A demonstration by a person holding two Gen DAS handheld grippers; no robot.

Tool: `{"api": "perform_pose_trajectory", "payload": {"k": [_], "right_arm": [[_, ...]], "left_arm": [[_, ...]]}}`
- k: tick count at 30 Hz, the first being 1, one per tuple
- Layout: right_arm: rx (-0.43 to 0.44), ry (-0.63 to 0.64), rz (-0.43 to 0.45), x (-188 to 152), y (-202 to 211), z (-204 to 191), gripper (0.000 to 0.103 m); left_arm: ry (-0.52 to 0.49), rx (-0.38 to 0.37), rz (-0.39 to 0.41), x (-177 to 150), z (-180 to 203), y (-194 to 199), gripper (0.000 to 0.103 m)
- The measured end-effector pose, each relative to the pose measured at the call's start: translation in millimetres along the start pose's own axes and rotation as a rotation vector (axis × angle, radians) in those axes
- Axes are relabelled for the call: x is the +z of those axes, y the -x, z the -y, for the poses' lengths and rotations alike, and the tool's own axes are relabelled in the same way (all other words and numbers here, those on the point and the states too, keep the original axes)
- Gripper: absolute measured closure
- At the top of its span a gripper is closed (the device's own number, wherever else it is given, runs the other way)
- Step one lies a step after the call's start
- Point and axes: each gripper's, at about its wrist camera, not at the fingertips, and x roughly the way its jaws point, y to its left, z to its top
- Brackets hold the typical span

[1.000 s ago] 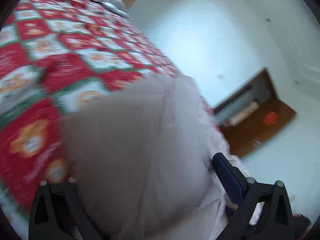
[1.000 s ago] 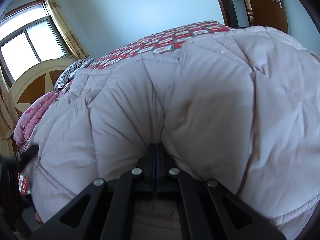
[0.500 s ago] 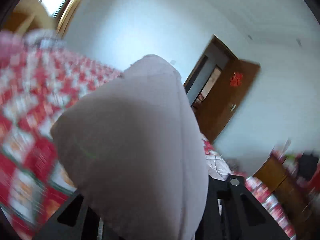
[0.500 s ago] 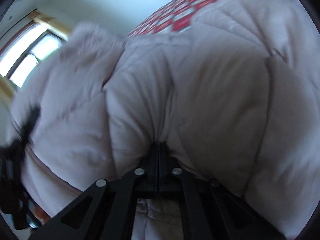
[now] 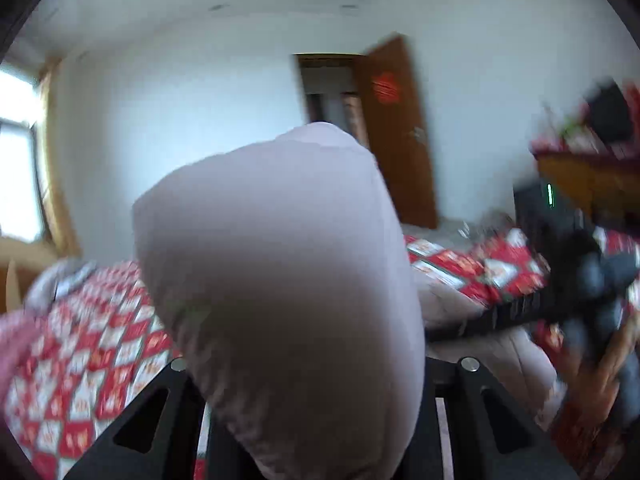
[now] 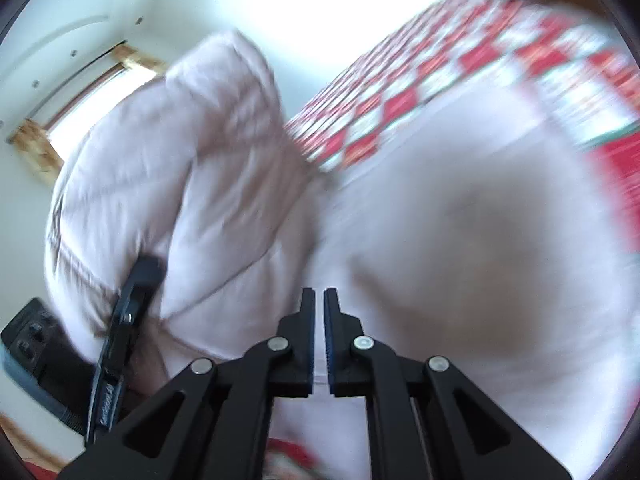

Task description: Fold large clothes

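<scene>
left tongs (image 5: 304,420): apparently gripping coat (image 5: 280,280) | right tongs (image 6: 319,308): narrowly parted, holding nothing

The right gripper (image 6: 319,300) has parted its jaws slightly, seemingly freeing the padded coat (image 6: 460,240)

A bulge of the puffy pale-pink quilted coat (image 5: 280,280) rises between the left gripper's (image 5: 320,420) jaws, with the red-and-white patchwork bedspread (image 5: 92,344) spread behind it. The brown wooden door (image 5: 400,132) stands beyond the bed. The right gripper (image 6: 319,336) hangs over the coat.
</scene>
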Motion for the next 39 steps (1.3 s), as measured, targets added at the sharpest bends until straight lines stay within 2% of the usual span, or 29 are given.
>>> {"api": "perform_pose_trajectory", "payload": {"k": [2, 4, 7, 9, 11, 14, 16, 17, 18, 19, 21, 22, 23, 24, 28, 32, 34, 36, 39], "right_arm": [[-0.079, -0.013, 0.031, -1, 24, 23, 0.093], [-0.118, -0.079, 0.044, -7, 36, 49, 0.093], [-0.126, -0.131, 0.036, -12, 36, 72, 0.094], [-0.154, -0.131, 0.038, -18, 30, 73, 0.094], [-0.199, -0.133, 0.049, -21, 37, 74, 0.094], [-0.252, -0.14, 0.115, -13, 67, 76, 0.093], [-0.267, -0.116, 0.187, -4, 93, 74, 0.081], [-0.256, -0.093, 0.217, 3, 104, 68, 0.063], [-0.248, -0.077, 0.228, 8, 106, 62, 0.041], [-0.238, -0.049, 0.237, 14, 108, 54, 0.037], [-0.238, 0.04, 0.189, 31, 90, 42, 0.04], [-0.257, 0.087, 0.147, 36, 75, 39, 0.047], [-0.289, 0.122, 0.096, 42, 55, 37, 0.075], [-0.314, 0.137, 0.046, 40, 34, 38, 0.086], [-0.389, 0.126, -0.037, 22, -6, 56, 0.086], [-0.324, 0.018, -0.026, 1, -9, 88, 0.091], [-0.33, 0.018, -0.036, -2, -6, 84, 0.091], [-0.362, 0.058, -0.054, 0, -4, 77, 0.091], [-0.378, 0.08, -0.056, 3, -7, 78, 0.091]], "left_arm": [[-0.09, -0.049, -0.021, -4, 36, -9, 0.077], [-0.174, -0.084, -0.051, -14, 67, -22, 0.076], [-0.332, -0.075, -0.111, -36, 119, -44, 0.071], [-0.436, -0.06, -0.121, -53, 146, -57, 0.066], [-0.527, -0.038, -0.109, -68, 169, -65, 0.066], [-0.513, -0.049, -0.125, -73, 175, -70, 0.066], [-0.488, -0.065, -0.133, -72, 171, -73, 0.066], [-0.482, -0.071, -0.133, -72, 172, -74, 0.066], [-0.479, -0.073, -0.131, -73, 170, -75, 0.066], [-0.476, -0.072, -0.129, -74, 170, -76, 0.066], [-0.467, -0.07, -0.125, -74, 170, -77, 0.066], [-0.462, -0.071, -0.124, -78, 164, -77, 0.066], [-0.461, -0.072, -0.123, -79, 164, -76, 0.066], [-0.459, -0.073, -0.124, -83, 159, -75, 0.065], [-0.442, -0.077, -0.129, -88, 143, -70, 0.064], [-0.46, -0.058, -0.124, -90, 146, -72, 0.062], [-0.49, -0.063, -0.143, -88, 147, -65, 0.062], [-0.526, -0.078, -0.165, -88, 145, -52, 0.06], [-0.548, -0.168, -0.159, -85, 128, -15, 0.054]]}}
